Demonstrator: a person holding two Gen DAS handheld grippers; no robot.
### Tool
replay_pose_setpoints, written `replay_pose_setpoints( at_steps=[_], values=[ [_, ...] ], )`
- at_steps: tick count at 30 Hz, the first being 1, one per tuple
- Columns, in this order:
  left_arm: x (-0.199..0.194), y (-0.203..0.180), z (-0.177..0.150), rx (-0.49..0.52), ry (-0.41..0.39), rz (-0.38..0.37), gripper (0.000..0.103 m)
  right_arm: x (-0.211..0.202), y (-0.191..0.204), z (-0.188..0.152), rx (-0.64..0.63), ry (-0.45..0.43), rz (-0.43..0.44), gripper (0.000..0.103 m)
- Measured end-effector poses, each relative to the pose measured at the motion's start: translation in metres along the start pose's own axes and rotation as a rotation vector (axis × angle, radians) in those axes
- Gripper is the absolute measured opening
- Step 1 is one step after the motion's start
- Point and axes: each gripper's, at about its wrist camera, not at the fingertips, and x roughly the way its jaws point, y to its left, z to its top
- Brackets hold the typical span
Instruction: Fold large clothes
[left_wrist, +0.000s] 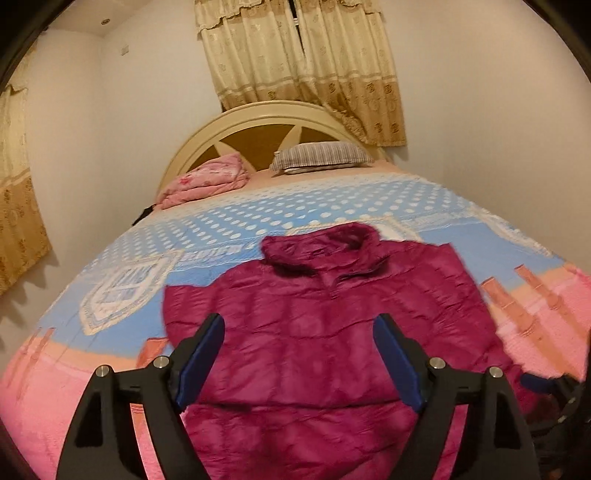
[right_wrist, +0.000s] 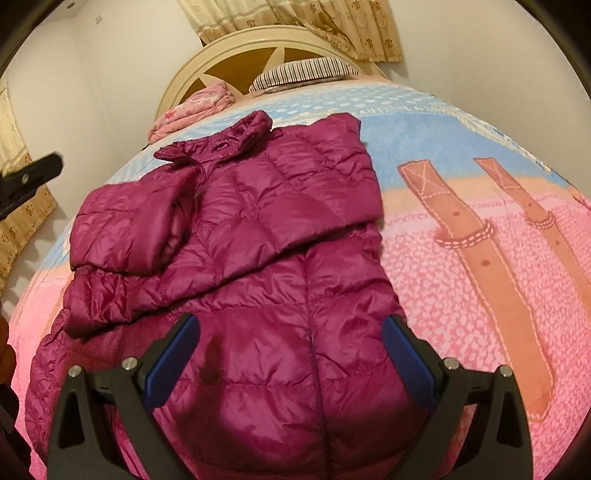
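Note:
A magenta quilted puffer jacket (left_wrist: 317, 325) lies flat on the bed, collar toward the headboard. In the right wrist view the jacket (right_wrist: 258, 236) has both sleeves folded across its body. My left gripper (left_wrist: 299, 325) is open and empty, above the jacket's lower half. My right gripper (right_wrist: 291, 328) is open and empty, above the jacket's hem area. A black finger of the left gripper (right_wrist: 35, 177) shows at the left edge of the right wrist view. Part of the right gripper (left_wrist: 554, 387) shows at the right edge of the left wrist view.
The bed cover (left_wrist: 332, 206) is blue with white dots, pink near me (right_wrist: 461, 295). A folded pink blanket (left_wrist: 207, 181) and a striped pillow (left_wrist: 321, 157) lie by the cream headboard (left_wrist: 258, 118). Beige curtains (left_wrist: 295, 55) hang behind. White walls stand left and right.

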Motion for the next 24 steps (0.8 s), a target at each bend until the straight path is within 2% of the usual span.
replay_pose_setpoints(
  at_steps=[5, 6, 10, 14, 17, 20, 21, 22, 23, 24],
  values=[
    [0.022, 0.047, -0.024, -0.057, 0.086, 0.069, 0.083, -0.010, 0.003, 0.007, 0.012, 0.000, 0.015, 0.101],
    [0.028, 0.060, -0.031, -0.080, 0.111, 0.096, 0.083, -0.014, 0.007, 0.012, 0.016, 0.007, 0.036, 0.101],
    [0.041, 0.092, -0.052, -0.166, 0.181, 0.116, 0.083, -0.021, 0.033, 0.036, -0.031, 0.011, 0.115, 0.101],
    [0.040, 0.110, -0.065, -0.195, 0.203, 0.123, 0.083, -0.002, 0.057, 0.064, -0.049, 0.026, 0.153, 0.099],
    [0.036, 0.122, -0.070, -0.202, 0.203, 0.134, 0.083, 0.027, 0.065, 0.078, -0.024, 0.068, 0.185, 0.090],
    [0.037, 0.141, -0.075, -0.235, 0.221, 0.141, 0.083, 0.062, 0.071, 0.081, -0.007, 0.146, 0.225, 0.074],
    [0.038, 0.147, -0.076, -0.246, 0.227, 0.142, 0.083, 0.072, 0.073, 0.080, -0.001, 0.179, 0.258, 0.059],
    [0.038, 0.154, -0.078, -0.262, 0.235, 0.143, 0.083, 0.074, 0.074, 0.077, 0.001, 0.198, 0.290, 0.030],
    [0.040, 0.159, -0.079, -0.275, 0.241, 0.143, 0.083, 0.075, 0.075, 0.075, 0.000, 0.207, 0.312, 0.023],
    [0.040, 0.163, -0.081, -0.288, 0.247, 0.141, 0.083, 0.071, 0.076, 0.073, -0.007, 0.195, 0.311, 0.021]
  ],
)
